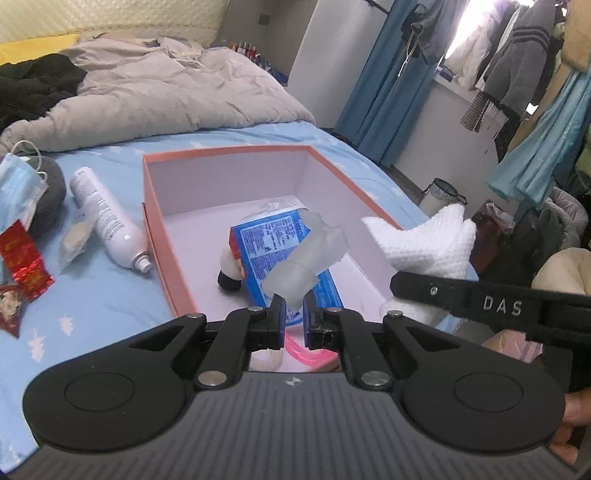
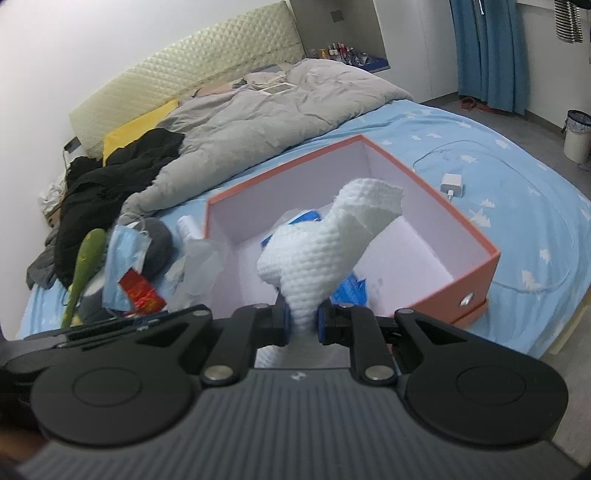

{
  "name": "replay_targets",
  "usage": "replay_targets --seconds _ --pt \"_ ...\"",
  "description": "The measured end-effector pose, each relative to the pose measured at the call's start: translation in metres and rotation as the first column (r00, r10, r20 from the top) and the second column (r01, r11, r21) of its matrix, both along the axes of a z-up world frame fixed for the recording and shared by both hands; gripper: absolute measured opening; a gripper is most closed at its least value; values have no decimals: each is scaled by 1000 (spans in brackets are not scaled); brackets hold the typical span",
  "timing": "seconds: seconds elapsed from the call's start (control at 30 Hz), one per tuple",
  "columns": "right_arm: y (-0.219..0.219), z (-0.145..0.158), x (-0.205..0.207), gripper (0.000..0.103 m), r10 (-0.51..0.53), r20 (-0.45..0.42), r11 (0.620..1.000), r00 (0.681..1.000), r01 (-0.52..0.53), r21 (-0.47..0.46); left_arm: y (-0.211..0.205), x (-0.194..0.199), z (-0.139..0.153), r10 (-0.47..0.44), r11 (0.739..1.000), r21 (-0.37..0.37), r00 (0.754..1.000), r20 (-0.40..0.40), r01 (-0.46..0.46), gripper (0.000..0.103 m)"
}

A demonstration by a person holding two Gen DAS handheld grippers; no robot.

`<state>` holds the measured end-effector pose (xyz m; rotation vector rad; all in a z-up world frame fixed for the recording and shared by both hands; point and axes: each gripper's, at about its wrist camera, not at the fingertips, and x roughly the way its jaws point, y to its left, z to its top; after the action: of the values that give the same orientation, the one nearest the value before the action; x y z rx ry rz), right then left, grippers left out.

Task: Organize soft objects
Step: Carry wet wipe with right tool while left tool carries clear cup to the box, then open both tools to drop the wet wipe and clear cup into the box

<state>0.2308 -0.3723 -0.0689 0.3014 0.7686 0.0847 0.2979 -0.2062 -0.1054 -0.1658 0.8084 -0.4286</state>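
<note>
Right gripper [image 2: 302, 320] fingers clamped white waffle cloth [image 2: 332, 243] above the orange box [image 2: 458, 291] near edge; left gripper [image 1: 294, 314] fingers pinched translucent plastic bag [image 1: 306, 258] inside the box.

Daylight is seen flooding in from the window [image 1: 458, 33] top right in the left wrist view, blown out to white w/ glare between the curtain [image 1: 388, 74] and hung clothes. Rest of room is evenly lit, fairly bright, shadows kept soft. Inside the box [image 2: 424, 192] a faint shadow is cast along the near wall. Strong fisheye bending is noted at edges; corners are vignetted dark in the right wrist view. Slight motion blur is carried by the white cloth [image 2: 325, 258] and bed clutter.
</note>
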Motion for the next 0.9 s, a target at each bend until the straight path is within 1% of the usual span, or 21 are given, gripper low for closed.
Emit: replay_targets --seconds 0.2,0.33,0.4,0.53,0.57,0.6,0.63,0.67,0.7,0.8,0.9 --pt "-19 -18 37 17 -20 -26 1000 999 21 7 -13 39 -22 -13 1000 10 999 -36 13 11" --pt "-27 -37 59 17 -33 -64 999 997 34 17 -21 60 -38 -23 999 31 998 -54 25 11" --pt "-30 -46 67 17 -37 -80 999 996 39 24 -24 68 -45 -24 998 49 998 -57 27 11" --pt "-33 -58 77 18 -25 -105 999 994 29 30 -25 74 -55 -14 999 50 997 -76 18 12" --pt "-34 -60 78 22 -24 -111 999 994 28 31 -26 74 -56 -10 999 52 997 -80 14 16" --pt "-35 -61 80 29 -25 -120 999 993 29 30 -25 76 -58 -3 999 49 996 -88 8 19" --pt "-36 -62 81 34 -29 -133 999 991 33 28 -23 75 -59 -1 999 38 995 -95 5 28" --pt "-37 -64 82 43 -32 -143 999 989 36 29 -22 75 -60 -1 1000 26 995 -99 4 36" --pt "-37 -64 82 45 -32 -146 999 989 37 33 -21 73 -59 0 1000 21 996 -92 2 37" --pt "-36 -60 79 45 -28 -139 999 990 31 18 -20 66 -53 -2 999 37 998 -67 4 37" --pt "-35 -55 73 45 -31 -131 999 991 34 23 -17 59 -44 0 999 34 999 -53 2 37"
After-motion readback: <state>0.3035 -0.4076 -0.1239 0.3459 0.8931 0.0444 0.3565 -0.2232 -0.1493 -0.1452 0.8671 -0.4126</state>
